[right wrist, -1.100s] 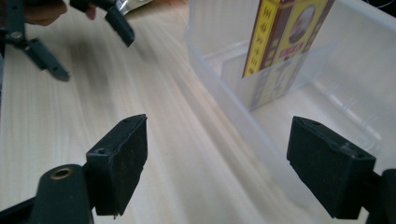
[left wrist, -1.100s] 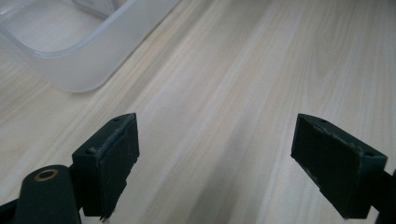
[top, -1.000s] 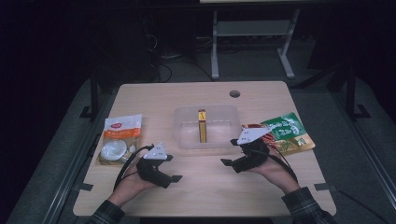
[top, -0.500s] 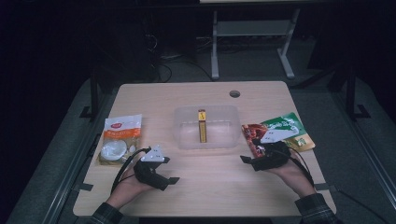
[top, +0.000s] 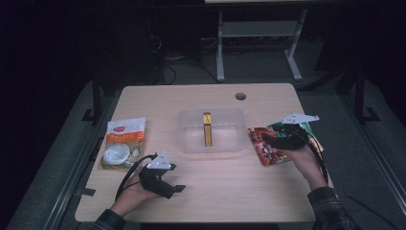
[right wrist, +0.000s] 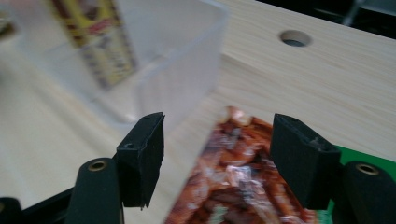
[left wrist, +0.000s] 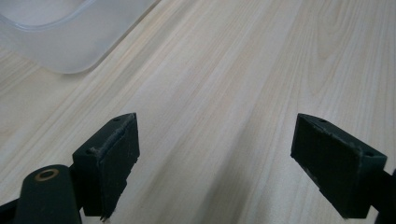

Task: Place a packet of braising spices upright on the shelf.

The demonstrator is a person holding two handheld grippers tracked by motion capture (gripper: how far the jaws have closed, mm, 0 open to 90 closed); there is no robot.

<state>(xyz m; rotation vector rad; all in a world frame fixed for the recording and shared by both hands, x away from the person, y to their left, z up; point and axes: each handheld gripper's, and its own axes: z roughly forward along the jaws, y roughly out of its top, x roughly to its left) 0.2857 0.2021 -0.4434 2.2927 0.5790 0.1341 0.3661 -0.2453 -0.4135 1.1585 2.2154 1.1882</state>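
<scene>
High view first: the red snack packet lies flat on the desk, just right of the clear plastic tub, with a green packet partly under it on its far side. The right tool sits low over the red packet's near-tub edge, the person's right hand behind it and its grey plate tilted above. In the right gripper view the red packet runs up between the two black jaws; they have just been closing in, yet a gap shows on each side and the pads are not pressing on the wrapper, so the tool is released, not gripping. Beyond the jaws stand the tub's corner wall and, blurred inside it, the yellow stick pack; a round cable hole shows in the desk further off. From above, that yellow stick pack lies along the tub's middle. Well apart on the other side, the left tool rests near the front edge in the person's left hand, jaws spread wide over bare wood in the left gripper view, holding nothing. A white and orange packet lies beyond it, near the desk's left edge.
</scene>
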